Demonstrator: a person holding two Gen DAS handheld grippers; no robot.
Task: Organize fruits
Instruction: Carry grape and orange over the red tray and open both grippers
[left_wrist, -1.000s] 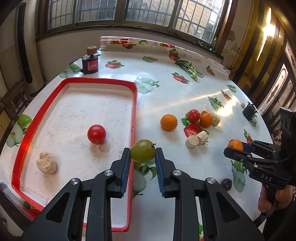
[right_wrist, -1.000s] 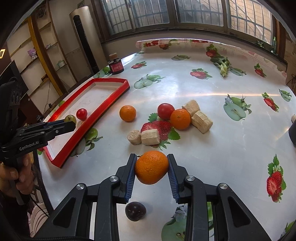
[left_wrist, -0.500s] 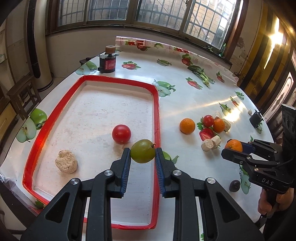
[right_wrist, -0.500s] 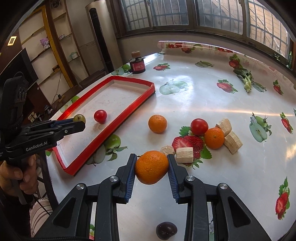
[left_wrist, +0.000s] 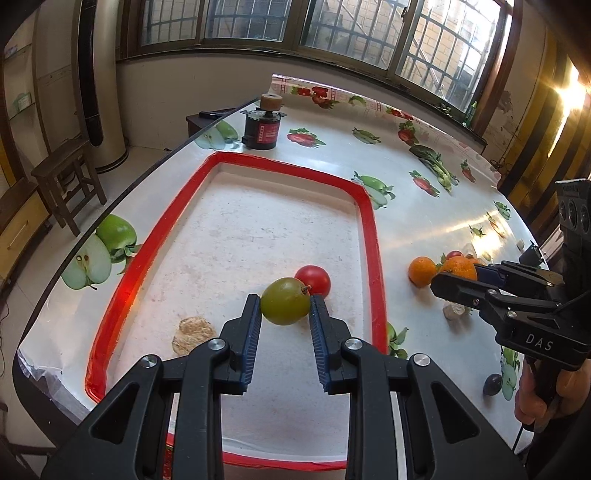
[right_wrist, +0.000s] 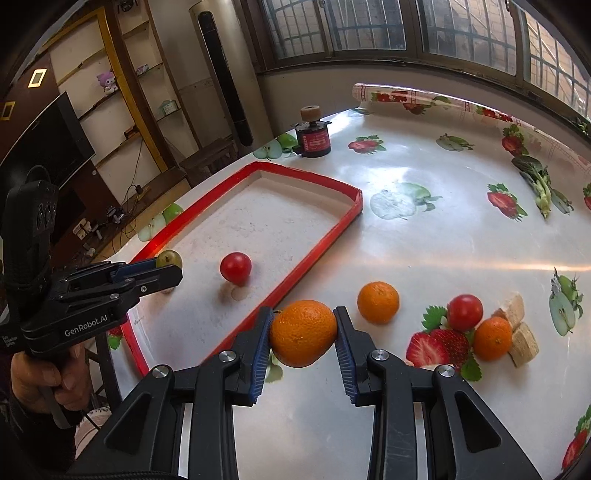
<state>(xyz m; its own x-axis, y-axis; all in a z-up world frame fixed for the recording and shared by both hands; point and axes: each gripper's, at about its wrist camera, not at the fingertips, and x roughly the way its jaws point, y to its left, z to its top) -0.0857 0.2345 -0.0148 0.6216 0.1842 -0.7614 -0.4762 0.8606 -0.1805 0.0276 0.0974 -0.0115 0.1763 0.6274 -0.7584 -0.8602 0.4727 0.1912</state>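
A: Step in hand, judged: both fruits to be carried into the red tray and set down. Left tool closed on a green fruit, held clear above the tray floor, just beside the red tomato lying there. Right tool clamped on an orange, over the surface near the tray's rim, not yet inside.

B: How done well?

A: Green fruit to be lowered on a bare patch, away from the tomato and the tan lump, so nothing gets knocked; release only once low, round fruit prob. rolls. Orange to be lifted over the rim, not dragged.

B: Count?

A: In tray: 1 tomato, 1 tan lump. On surface: 2 oranges, 1 tomato, 1 dark plum, approx. 2 tan blocks; more may be hidden. Held: 2 fruits.
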